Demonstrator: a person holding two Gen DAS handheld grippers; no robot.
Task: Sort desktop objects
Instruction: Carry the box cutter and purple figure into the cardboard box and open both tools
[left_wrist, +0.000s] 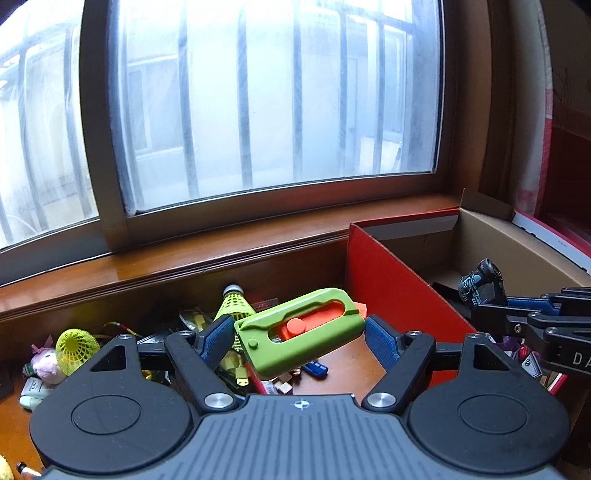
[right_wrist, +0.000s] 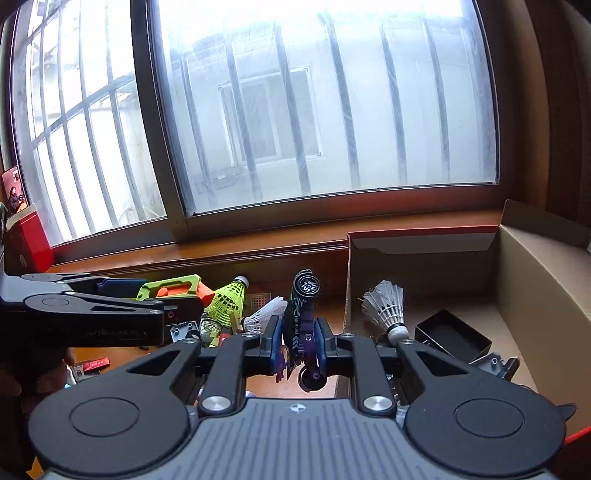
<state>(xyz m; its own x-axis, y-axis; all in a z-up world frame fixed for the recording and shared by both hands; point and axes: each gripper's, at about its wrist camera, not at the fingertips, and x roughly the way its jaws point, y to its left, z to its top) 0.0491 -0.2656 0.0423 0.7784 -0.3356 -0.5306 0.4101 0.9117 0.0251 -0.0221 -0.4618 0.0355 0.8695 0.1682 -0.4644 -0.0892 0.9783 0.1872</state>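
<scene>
Clutter (left_wrist: 207, 332) lies heaped on the bench (left_wrist: 343, 365) below and ahead of both grippers; a box (right_wrist: 535, 280) stands ahead and to the right.

Left gripper (left_wrist: 300, 338): clamped on a green cutter (left_wrist: 301, 332), held tilted above the heap, caught by its two ends. Right gripper (right_wrist: 298, 341): clamped on a dark toy car (right_wrist: 301, 314), standing nose-up between the pads, left of the box wall.

Risks, as judged:
- The cutter is gripped only at its ends; a jolt could pivot it out and drop it into the heap.
- The car is tall and narrow in the grip; it could twist or slip on release.
- The grippers sit close together; moving both toward the box could make them collide.

View differences: the right wrist shows the box contents, a white shuttlecock (right_wrist: 386, 306) and a black tray (right_wrist: 452, 336). The left wrist shows a plush toy (left_wrist: 46, 363) and a yellow shuttlecock (left_wrist: 75, 347) at its left.
</scene>
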